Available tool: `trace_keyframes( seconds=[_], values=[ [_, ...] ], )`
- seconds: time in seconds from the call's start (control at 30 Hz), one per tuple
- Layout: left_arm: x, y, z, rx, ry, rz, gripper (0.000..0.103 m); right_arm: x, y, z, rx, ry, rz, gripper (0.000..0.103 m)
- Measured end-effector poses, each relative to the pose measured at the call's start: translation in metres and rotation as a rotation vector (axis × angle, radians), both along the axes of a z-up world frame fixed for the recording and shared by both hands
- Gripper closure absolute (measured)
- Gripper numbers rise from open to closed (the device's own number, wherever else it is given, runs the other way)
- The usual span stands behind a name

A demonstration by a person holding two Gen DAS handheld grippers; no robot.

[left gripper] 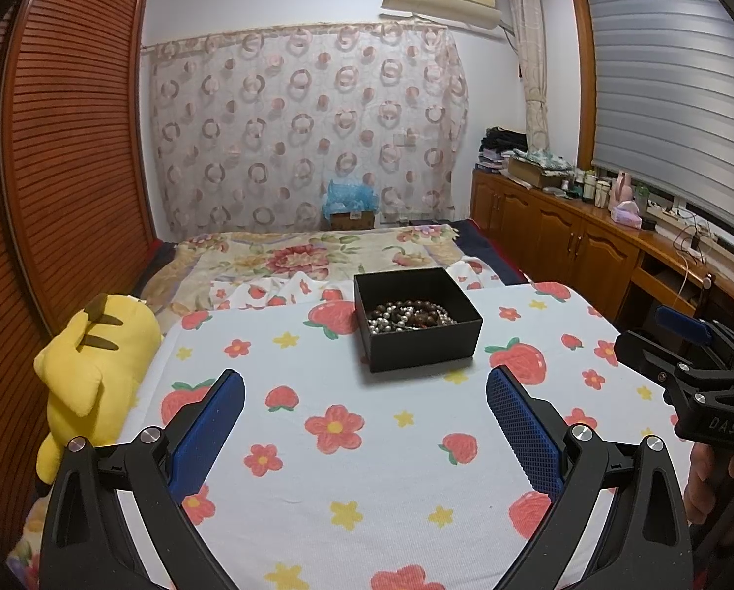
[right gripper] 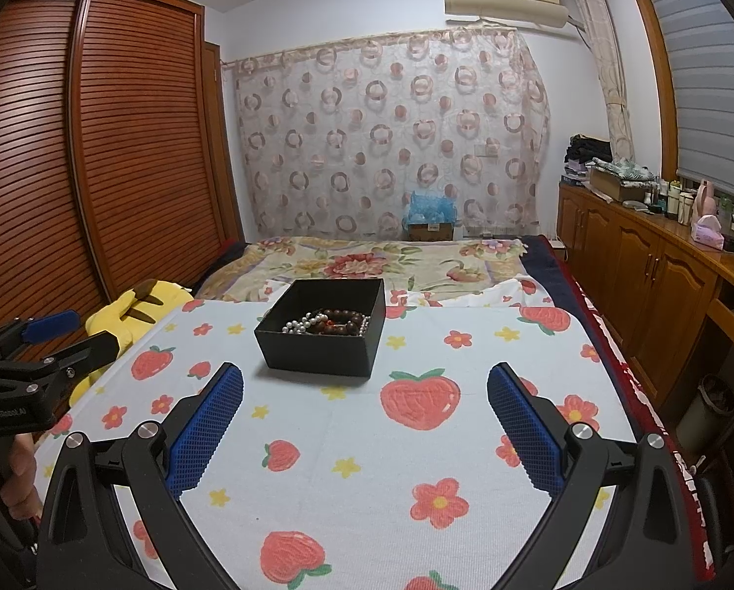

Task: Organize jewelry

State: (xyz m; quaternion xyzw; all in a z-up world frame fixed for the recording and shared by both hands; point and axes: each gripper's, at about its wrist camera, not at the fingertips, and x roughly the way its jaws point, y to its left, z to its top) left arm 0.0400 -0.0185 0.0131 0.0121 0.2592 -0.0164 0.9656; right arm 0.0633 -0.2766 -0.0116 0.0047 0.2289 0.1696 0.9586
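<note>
Both claws hover low over the strawberry-and-flower cloth [left gripper: 367, 442] spread on the bed, pointed toward the far wall. The left claw [left gripper: 365, 396] has its blue-padded fingers [left gripper: 214, 423] spread wide with nothing between them, and it sits level above the near part of the cloth. The right claw [right gripper: 365, 393] is likewise spread wide and empty, held level beside it; in the left wrist view its black body shows at the right edge, with part of a hand [left gripper: 706, 482] wrapped around its handle. In the right wrist view a hand [right gripper: 13, 472] grips the left claw's handle at the left edge.

The black box [left gripper: 418, 324] stands open on the cloth, ahead of both claws and well apart from them. Inside it lies the jewelry [left gripper: 408, 317]: white pearl strands tangled with dark brown bead strings. A yellow plush toy [left gripper: 96, 368] lies off the cloth's left edge, near the wooden wardrobe [left gripper: 72, 123]
</note>
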Motion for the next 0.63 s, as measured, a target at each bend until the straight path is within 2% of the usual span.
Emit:
trace_keyframes(
  seconds=[0.63],
  values=[
    [-0.0005, 0.0003, -0.0013, 0.001, -0.001, 0.000, 0.008, -0.0001, -0.0020, -0.0002, 0.001, 0.001, 0.000, 0.003]
  ],
)
